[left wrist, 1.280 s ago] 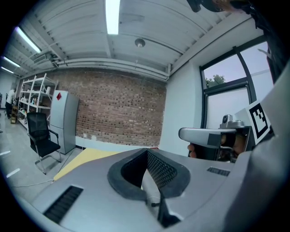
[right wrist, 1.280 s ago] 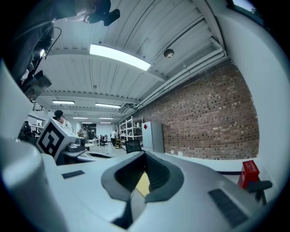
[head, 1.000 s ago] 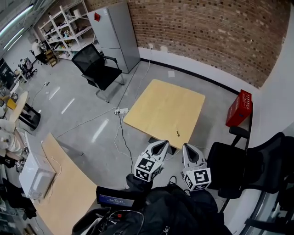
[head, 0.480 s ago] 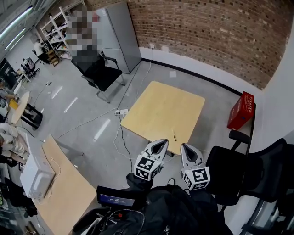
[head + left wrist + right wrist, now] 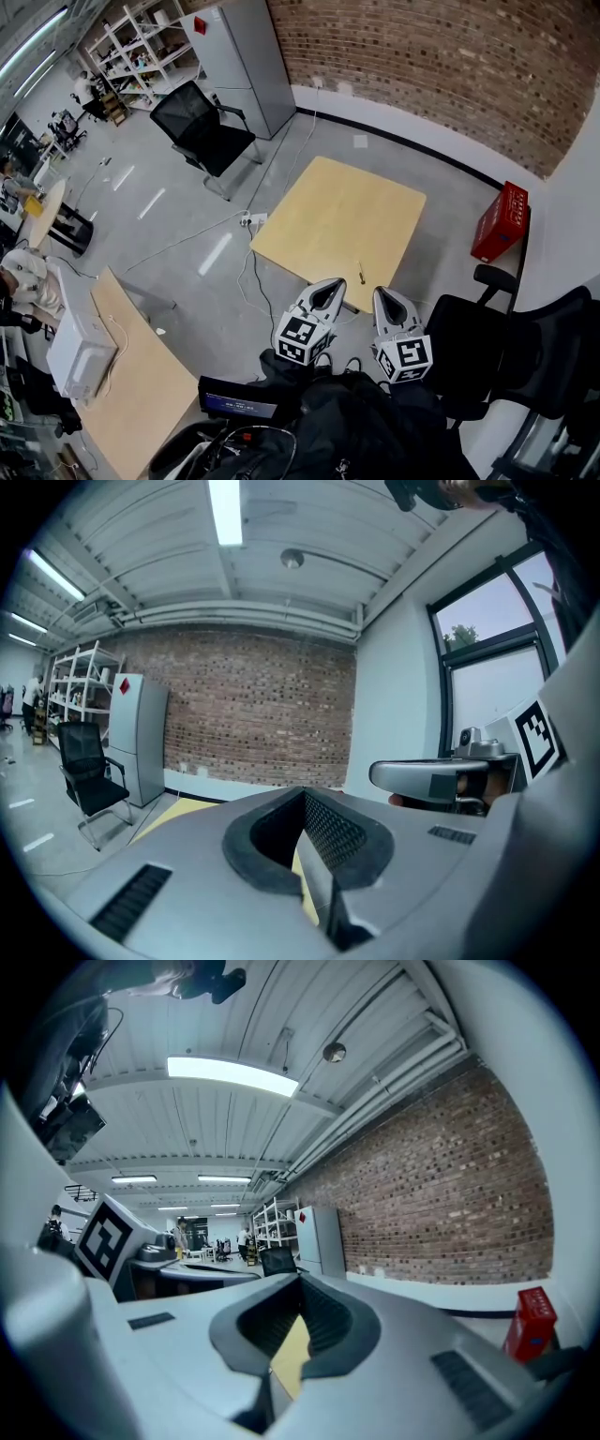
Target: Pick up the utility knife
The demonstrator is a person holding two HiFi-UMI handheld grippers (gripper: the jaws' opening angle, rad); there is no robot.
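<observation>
Utility knife (image 5: 360, 273) untouched, left gripper (image 5: 329, 286) beside right gripper (image 5: 386, 296)

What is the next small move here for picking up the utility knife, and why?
Probably open the right gripper and ease it forward toward the utility knife. The knife lies near the near edge of the table, just ahead of this gripper, which is shut and empty.

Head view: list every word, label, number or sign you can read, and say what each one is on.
No text reads clearly.
Red crate: pale print, too small to read.
Grey cabinet: red diamond sign, no legible words.
Dark screen: bluish lines, too small to read.
Marker cubes: black-and-white squares, no words.
</observation>
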